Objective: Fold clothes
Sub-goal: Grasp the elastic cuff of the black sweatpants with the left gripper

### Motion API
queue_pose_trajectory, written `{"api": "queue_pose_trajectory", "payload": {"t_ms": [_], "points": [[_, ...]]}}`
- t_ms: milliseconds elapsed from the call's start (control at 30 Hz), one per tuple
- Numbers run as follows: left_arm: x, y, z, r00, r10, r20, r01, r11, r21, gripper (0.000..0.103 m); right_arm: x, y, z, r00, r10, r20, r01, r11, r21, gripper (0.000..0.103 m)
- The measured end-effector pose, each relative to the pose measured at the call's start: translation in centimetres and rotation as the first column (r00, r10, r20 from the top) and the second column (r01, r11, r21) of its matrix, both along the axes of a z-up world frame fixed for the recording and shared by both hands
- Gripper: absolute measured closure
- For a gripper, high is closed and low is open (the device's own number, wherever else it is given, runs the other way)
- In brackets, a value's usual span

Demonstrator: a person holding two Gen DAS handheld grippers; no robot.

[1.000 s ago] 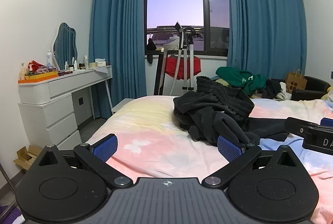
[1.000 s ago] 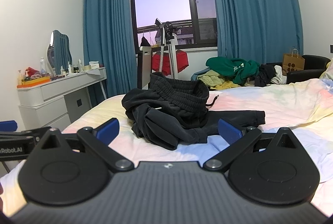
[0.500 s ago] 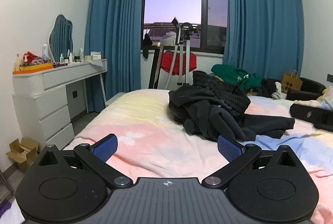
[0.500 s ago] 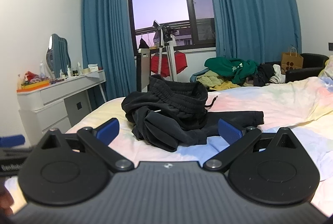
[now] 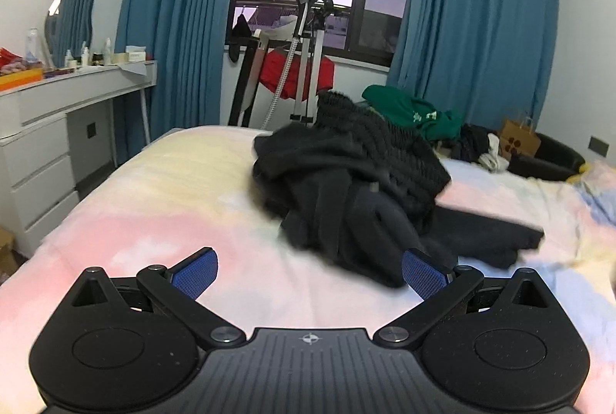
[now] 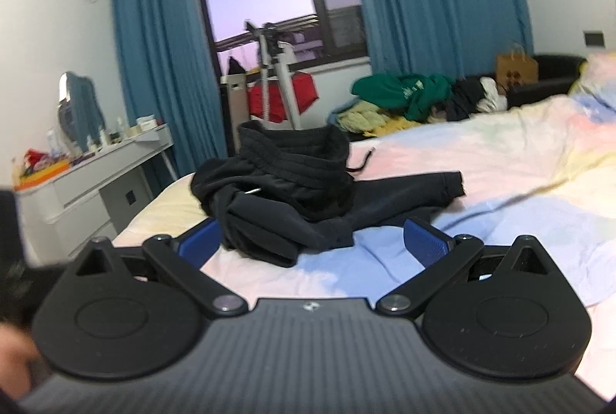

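Note:
A crumpled pile of black clothes (image 5: 346,190) lies in the middle of the pastel bedspread (image 5: 161,213), ribbed waistband on top and one leg stretched out to the right. My left gripper (image 5: 310,273) is open just above the bed, the pile a short way ahead and to its right, nothing between the blue pads. In the right wrist view the same black clothes (image 6: 292,194) lie straight ahead of my right gripper (image 6: 313,240), which is open and empty with the near edge of the cloth between its fingertips' line.
A white dresser (image 5: 57,129) with bottles and a mirror stands left of the bed. Behind the bed are a tripod (image 5: 304,59), a red item, blue curtains, a green garment (image 5: 415,109) on a heap, a paper bag (image 5: 519,140) and a black chair.
Both grippers have moved forward and lower toward the black pile, which looks bigger now. The right gripper has left the left wrist view. Both stay open.

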State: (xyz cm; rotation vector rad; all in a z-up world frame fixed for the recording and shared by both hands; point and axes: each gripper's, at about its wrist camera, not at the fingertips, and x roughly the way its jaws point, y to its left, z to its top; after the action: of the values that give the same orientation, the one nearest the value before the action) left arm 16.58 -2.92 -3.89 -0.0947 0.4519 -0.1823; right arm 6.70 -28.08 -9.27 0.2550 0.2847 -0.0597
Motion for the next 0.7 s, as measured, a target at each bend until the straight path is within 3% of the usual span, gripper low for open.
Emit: {"api": "queue_pose_trajectory", "payload": {"t_ms": [200, 333, 500, 533, 633, 700], "points": [[11.9, -0.1, 2.2, 1.0, 0.019, 0.001, -0.018, 0.982, -0.186, 0.002, 1.8, -2.6, -1.6, 0.999, -0.024, -0.049, 0.028, 0.997, 0.069, 0.0], [18.9, -1.2, 3.4, 1.0, 0.014, -0.004, -0.015, 0.977, -0.214, 0.005, 4.0, -3.4, -3.7, 0.995, -0.017, -0.103, 0.028, 0.994, 0.107, 0.0], [26.2, -3.4, 4.7, 1.0, -0.009, -0.025, 0.005, 0.987, -0.162, 0.01, 6.6, -4.1, -6.0, 0.989, 0.005, -0.148, 0.02, 0.985, 0.171, 0.0], [27.4, -3.9, 4.5, 0.999, -0.008, -0.048, 0.0, 0.989, -0.149, 0.015, 7.1, -4.2, -6.4, 0.987, 0.011, -0.157, 0.019, 0.983, 0.183, 0.0], [30.9, -5.0, 3.3, 0.991, 0.007, -0.137, -0.024, 0.992, -0.126, 0.046, 8.6, -4.4, -7.7, 0.983, 0.028, -0.182, 0.013, 0.975, 0.22, 0.0], [32.5, -5.2, 2.5, 0.979, 0.012, -0.201, -0.04, 0.99, -0.135, 0.057, 9.0, -4.2, -8.2, 0.982, 0.041, -0.183, 0.002, 0.973, 0.229, 0.0]]}}
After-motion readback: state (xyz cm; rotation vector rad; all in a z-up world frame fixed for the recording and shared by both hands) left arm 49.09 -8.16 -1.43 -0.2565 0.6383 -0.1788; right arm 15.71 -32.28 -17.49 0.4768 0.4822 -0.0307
